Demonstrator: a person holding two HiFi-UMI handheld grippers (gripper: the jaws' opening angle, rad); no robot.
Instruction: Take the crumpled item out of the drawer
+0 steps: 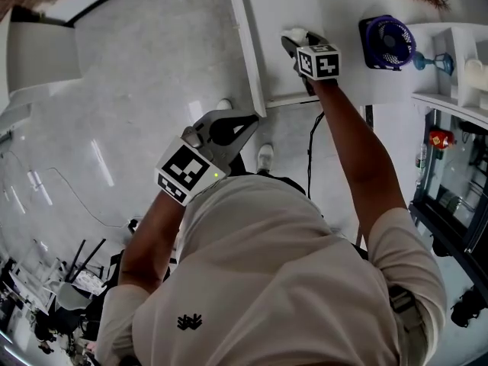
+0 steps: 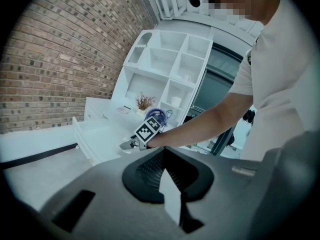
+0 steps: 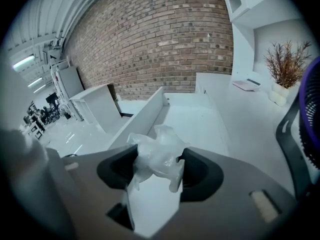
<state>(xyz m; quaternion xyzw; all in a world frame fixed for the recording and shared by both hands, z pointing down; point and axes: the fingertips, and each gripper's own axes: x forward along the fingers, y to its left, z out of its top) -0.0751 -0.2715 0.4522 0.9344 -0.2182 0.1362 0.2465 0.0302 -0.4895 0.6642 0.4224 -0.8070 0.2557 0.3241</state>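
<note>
- Translucent white crumpled plastic (image 3: 156, 153) is pinched between the two dark grey jaws of the right gripper (image 3: 158, 160); it bulges out above and in front of them.
- In the head view, the pinched plastic is held over the inside of the open white drawer (image 1: 245, 44). Whether it touches the drawer floor cannot be told.
- In the right gripper view, the drawer's pale bottom is seen beyond the plastic, and its long side wall runs off on the left.
- The right gripper is carried on a bare arm (image 1: 358, 143) stretched forward, and its cube with black-and-white square markers (image 1: 319, 61) faces up.
- The left gripper (image 1: 253, 120) is held outside the drawer, over the pale grey polished floor (image 1: 137, 75). Its jaws are pressed together with nothing between them.
- A round purple fan (image 1: 387, 42) stands on the white countertop (image 1: 343, 6) to the right of the drawer.
- A dried brown plant in a white pot (image 3: 285, 66) stands farther back on that top, against the white wall.
- A red-brown brick wall (image 3: 150, 39) is seen behind the drawer.
- A white open shelf unit (image 2: 170, 64) rises above the counter in the left gripper view.
</note>
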